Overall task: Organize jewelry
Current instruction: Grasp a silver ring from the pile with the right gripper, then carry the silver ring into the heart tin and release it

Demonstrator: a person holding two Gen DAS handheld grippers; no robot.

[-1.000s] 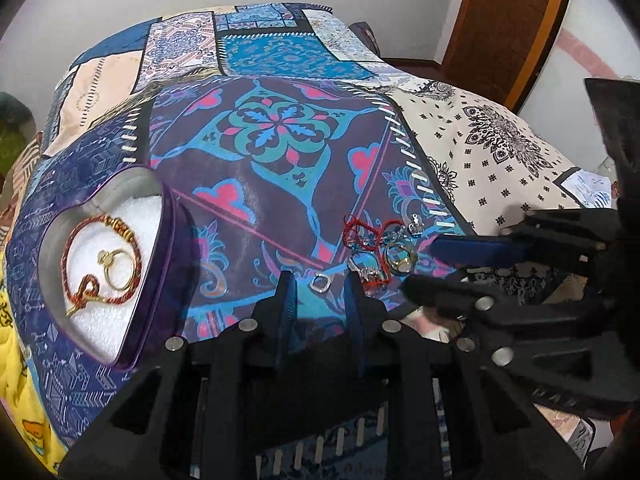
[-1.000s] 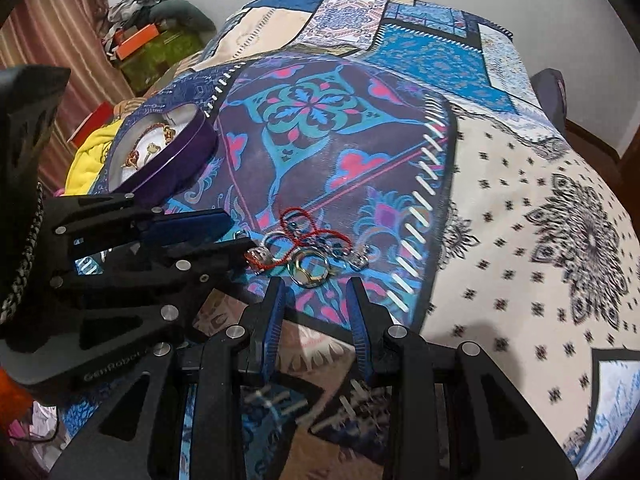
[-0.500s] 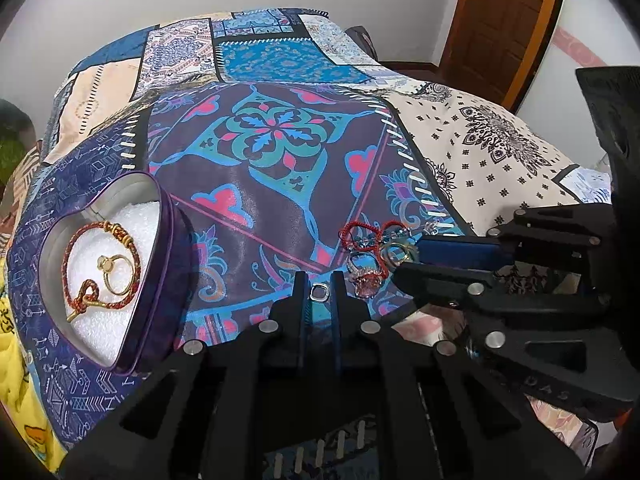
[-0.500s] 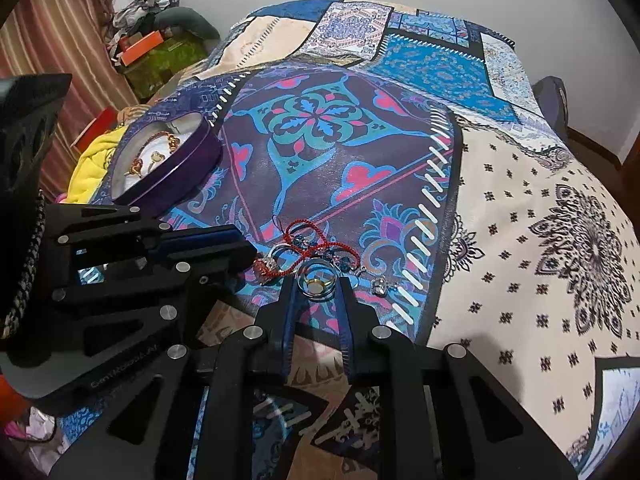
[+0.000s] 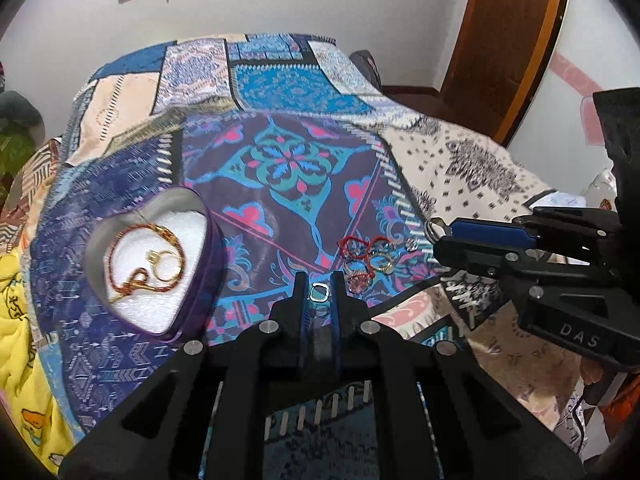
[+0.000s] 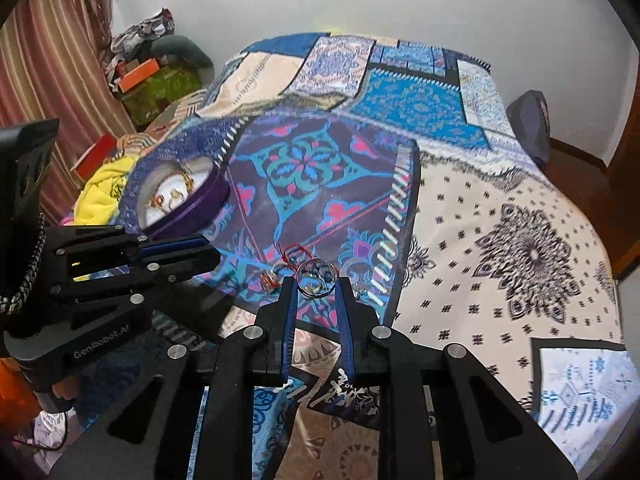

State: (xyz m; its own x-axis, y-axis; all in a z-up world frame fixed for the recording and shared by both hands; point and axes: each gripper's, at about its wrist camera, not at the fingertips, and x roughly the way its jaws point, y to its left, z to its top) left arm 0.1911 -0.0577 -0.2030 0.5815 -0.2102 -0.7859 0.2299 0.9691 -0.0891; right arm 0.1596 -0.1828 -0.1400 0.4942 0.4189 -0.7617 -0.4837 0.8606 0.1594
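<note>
1. Far left on the bed with its blue patchwork bedspread (image 5: 304, 184): purple heart-shaped tin box (image 5: 200, 280), lid off, white padded lining facing up. Already holds a red-and-gold cord bracelet (image 5: 120, 248) and a gold ring (image 5: 166, 264), so evidently the collecting place for the jewelry.

2. Centre of the left wrist view: left gripper (image 5: 319, 289), fingers (image 5: 298, 292) drawn close together, pinching a small squarish silver ring (image 5: 319, 292) at the very tips. Held clear of the bedspread as far as can be judged, probably ready for the carry leftward to the box.

3. Just right of that: loose pile of remaining jewelry (image 5: 366, 258) lying on the bedspread — thin red cord, a gold ring, a reddish stone ring, a few small silver pieces. Tangled together, so single pieces likely need a fine tip grip.

4. Right side: right gripper (image 6: 317, 280), fingers (image 6: 289, 292) closed on a larger round silver ring (image 6: 316, 280) at the tips, held above the pile. In the left wrist view the ring shows at the tip of the blue-padded fingers, off the bedspread.

5. Both pieces well apart from the box; drop-off not yet done. Thin rings gripped by their edges, so slipping seems a risk.
</note>
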